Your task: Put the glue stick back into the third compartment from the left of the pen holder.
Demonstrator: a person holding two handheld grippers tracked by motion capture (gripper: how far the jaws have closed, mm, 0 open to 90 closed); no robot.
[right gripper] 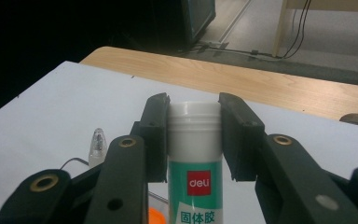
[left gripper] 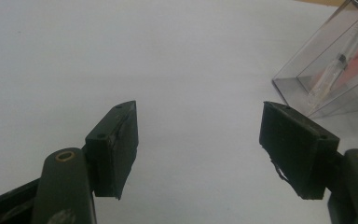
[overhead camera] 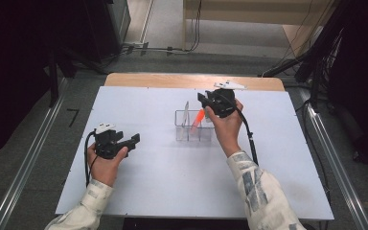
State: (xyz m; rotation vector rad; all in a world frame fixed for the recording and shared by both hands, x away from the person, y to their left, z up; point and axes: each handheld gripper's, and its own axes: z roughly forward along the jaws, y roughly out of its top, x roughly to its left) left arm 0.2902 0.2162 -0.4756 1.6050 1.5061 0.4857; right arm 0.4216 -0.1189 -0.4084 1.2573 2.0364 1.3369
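The right gripper (right gripper: 194,140) has its fingers clamped on the white cap of a glue stick (right gripper: 194,158), held upright over the clear organizer (overhead camera: 194,126) on the white surface (overhead camera: 163,163), while the left gripper (left gripper: 200,144) rests wide open, holding nothing.

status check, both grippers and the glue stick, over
Left gripper open, empty, low over the white table. Right gripper shut on glue stick by its white cap, above the clear organizer. Pen already inside; nothing blocking.
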